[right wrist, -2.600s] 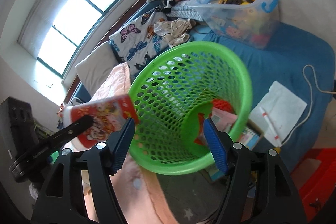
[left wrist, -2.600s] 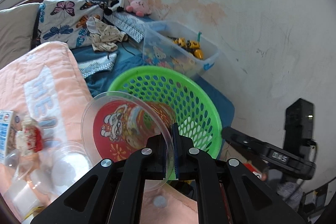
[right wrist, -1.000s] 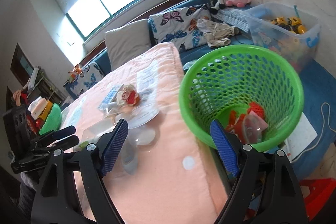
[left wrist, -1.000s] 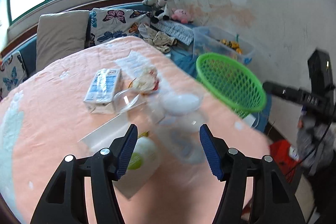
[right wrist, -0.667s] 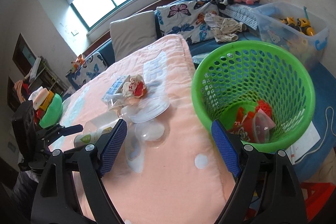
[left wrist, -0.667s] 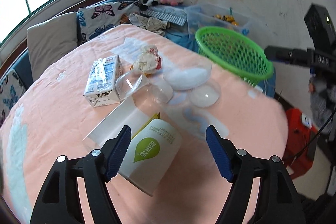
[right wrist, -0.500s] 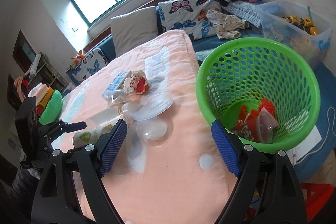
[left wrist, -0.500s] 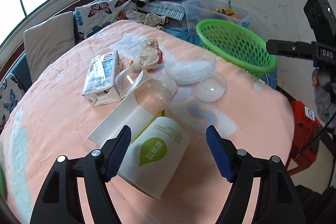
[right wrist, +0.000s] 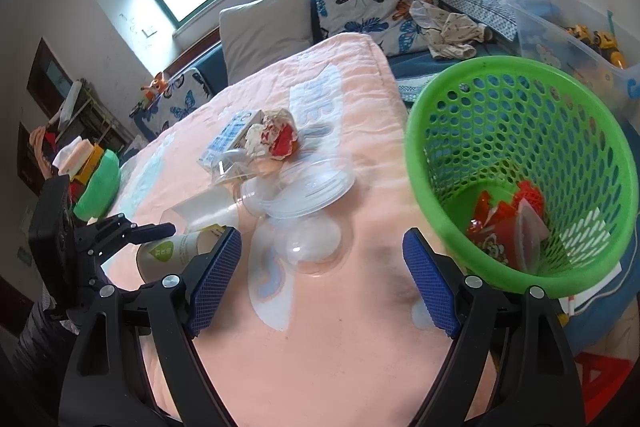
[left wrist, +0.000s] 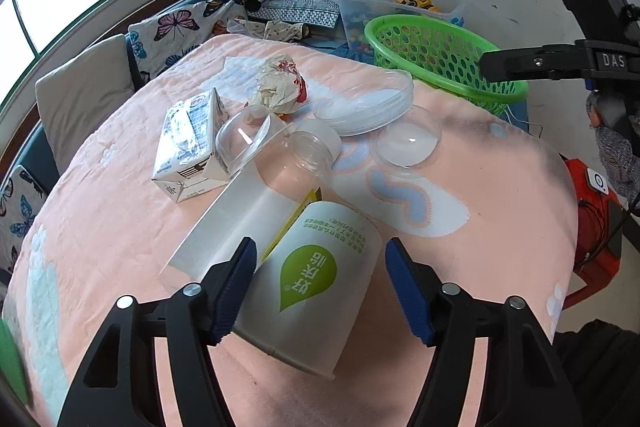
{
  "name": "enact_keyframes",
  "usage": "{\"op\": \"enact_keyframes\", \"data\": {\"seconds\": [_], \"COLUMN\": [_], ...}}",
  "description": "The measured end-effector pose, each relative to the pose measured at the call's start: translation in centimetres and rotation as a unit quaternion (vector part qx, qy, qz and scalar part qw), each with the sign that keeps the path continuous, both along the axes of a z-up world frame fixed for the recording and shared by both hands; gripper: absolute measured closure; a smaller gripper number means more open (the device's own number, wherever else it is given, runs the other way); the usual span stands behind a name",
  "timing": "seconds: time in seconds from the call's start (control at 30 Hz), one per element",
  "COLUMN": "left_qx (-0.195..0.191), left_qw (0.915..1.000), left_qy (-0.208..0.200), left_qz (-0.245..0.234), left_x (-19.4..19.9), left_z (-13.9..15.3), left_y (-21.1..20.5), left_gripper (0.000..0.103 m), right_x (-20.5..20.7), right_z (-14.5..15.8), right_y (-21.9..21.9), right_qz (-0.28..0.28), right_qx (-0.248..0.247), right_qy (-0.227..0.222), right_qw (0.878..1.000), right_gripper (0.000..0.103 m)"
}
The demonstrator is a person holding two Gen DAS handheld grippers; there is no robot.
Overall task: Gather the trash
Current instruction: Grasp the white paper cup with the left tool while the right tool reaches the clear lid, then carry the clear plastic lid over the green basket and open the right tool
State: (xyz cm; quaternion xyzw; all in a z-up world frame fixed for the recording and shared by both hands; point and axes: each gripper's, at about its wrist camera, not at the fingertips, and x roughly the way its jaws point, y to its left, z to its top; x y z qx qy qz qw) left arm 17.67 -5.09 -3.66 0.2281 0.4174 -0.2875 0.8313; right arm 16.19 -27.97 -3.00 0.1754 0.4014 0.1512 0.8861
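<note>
Done: red printed lid [right wrist: 500,231] and other wrappers already lie in the green basket [right wrist: 432,163], off the table's edge at two o'clock from the trash pile.
Left: white paper cup [left wrist: 316,283], milk carton [left wrist: 188,143], crumpled wrapper [left wrist: 280,83], clear lids [left wrist: 368,103], all on the pink cloth [left wrist: 480,267].
Left gripper [left wrist: 320,291]: spread, astride the paper cup, pads not clearly pressing; jaws have just been closing.
Right gripper [right wrist: 320,283]: spread wide, empty, above a clear dome lid [right wrist: 308,243].
Changed: earlier the left gripper pinched the red lid over the basket; now it is down at the cup.

Black hand-held gripper [left wrist: 320,291], blue ribbed pads [left wrist: 236,287], silver screws
</note>
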Motion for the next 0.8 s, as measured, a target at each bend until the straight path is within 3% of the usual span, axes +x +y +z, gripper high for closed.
{"op": "enact_keyframes", "data": {"seconds": [0.23, 0.43, 0.63, 0.77, 0.8], "left_qx": [-0.009, -0.034, -0.046, -0.038, -0.034], "left_qw": [0.9999, 0.9993, 0.9989, 0.9990, 0.9992], "left_qy": [-0.014, -0.010, 0.004, 0.022, 0.021], "left_qz": [0.001, 0.010, 0.010, 0.003, 0.003], "left_x": [-0.6, -1.1, -0.9, -0.7, -0.7], "left_z": [0.5, 1.4, 1.4, 0.8, 0.7], "left_y": [0.7, 1.4, 1.7, 1.6, 1.6], "left_gripper": [0.055, 0.070, 0.068, 0.052, 0.052], "right_x": [1.5, 3.3, 4.9, 6.3, 6.5], "right_z": [-0.5, -1.3, -2.1, -2.8, -2.9], "right_y": [1.9, 4.2, 5.9, 6.1, 6.3], "right_qz": [0.023, 0.056, 0.085, 0.104, 0.108], "right_qx": [-0.016, -0.070, -0.127, -0.145, -0.148], "right_qy": [0.004, 0.000, -0.007, 0.001, 0.003], "right_qw": [1.000, 0.996, 0.988, 0.984, 0.983], "right_gripper": [0.019, 0.016, 0.012, 0.012, 0.012]}}
